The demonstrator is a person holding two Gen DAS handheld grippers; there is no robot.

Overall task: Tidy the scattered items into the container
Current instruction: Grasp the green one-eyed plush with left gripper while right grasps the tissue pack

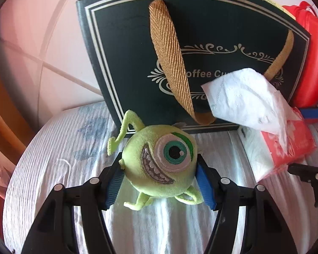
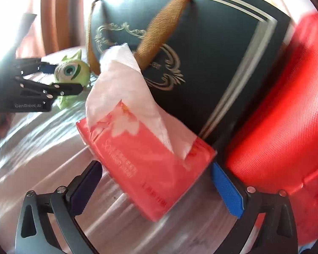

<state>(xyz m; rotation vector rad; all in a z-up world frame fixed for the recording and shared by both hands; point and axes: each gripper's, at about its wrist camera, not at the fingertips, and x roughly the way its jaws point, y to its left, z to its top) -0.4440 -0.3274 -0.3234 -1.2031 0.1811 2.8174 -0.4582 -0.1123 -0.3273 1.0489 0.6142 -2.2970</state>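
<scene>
The left gripper [image 1: 159, 178] clamps the green plush toy [image 1: 161, 160]; the right gripper [image 2: 156, 182] clamps the red tissue pack [image 2: 146, 160]. Both hang above the cloth, before the dark gift bag [image 1: 201, 31]. Next, probably, lifting each over its rim.

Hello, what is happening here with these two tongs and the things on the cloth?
A person is tidying up with a pair of tongs in each hand. The left tongs grip a green one-eyed plush toy above the white cloth. The right tongs hold a red tissue pack with a tissue sticking out. Both are in front of the dark gift bag with gold handles; nothing is seen going inside yet. A red bag stands beside it.
</scene>
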